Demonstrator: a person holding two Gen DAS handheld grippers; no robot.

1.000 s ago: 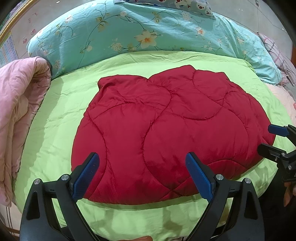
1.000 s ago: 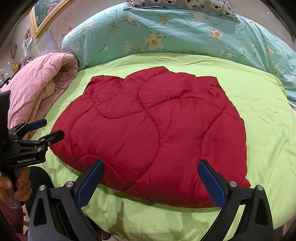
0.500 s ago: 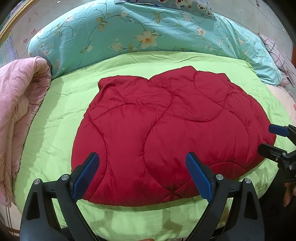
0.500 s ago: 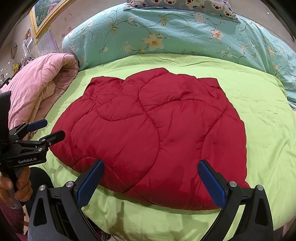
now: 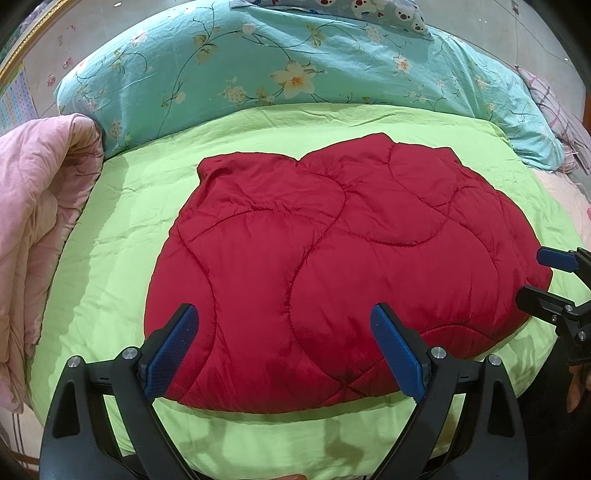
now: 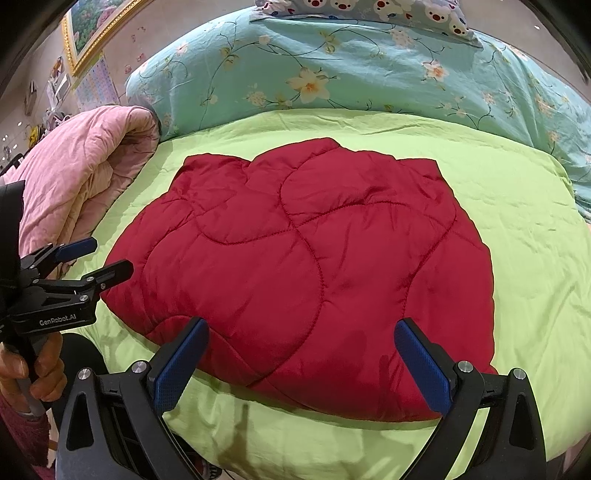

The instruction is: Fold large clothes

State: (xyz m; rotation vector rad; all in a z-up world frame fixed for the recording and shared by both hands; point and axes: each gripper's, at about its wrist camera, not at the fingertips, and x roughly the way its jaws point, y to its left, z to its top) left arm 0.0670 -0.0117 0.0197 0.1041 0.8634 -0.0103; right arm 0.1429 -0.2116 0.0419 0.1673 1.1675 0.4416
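Bedding fills both views: a lime-green sheet [image 5: 122, 229] covers the mattress, and the red quilted garment [image 5: 332, 266] lies spread flat in the middle of it, taken here as the landmark. Left of the garment a pink quilt [image 5: 40, 221] is bunched up along the sheet's edge; beyond the garment's far edge runs a teal floral duvet [image 5: 295, 66], with a bear-print pillow [image 6: 369, 7] on top of that.

Over the past second very little has shifted. The garment keeps the same outline and the same quilting creases, and both tools have crept only slightly relative to its near hem. I read that as a pause before the first fold: nothing is gripped, no edge is lifted, and the folding itself seems not yet begun.

The left gripper [image 5: 284, 350] hovers over the garment's near hem toward its left side, its blue-padded fingers [image 5: 173, 350] spread wide and holding nothing. From the right wrist view its handle is seen clasped by a hand [image 6: 33, 373] just off the garment's near-left corner. The right gripper [image 6: 303, 365] hangs over the near hem toward the garment's right side, likewise gaping and empty, both tools pointing across the garment toward the duvet.
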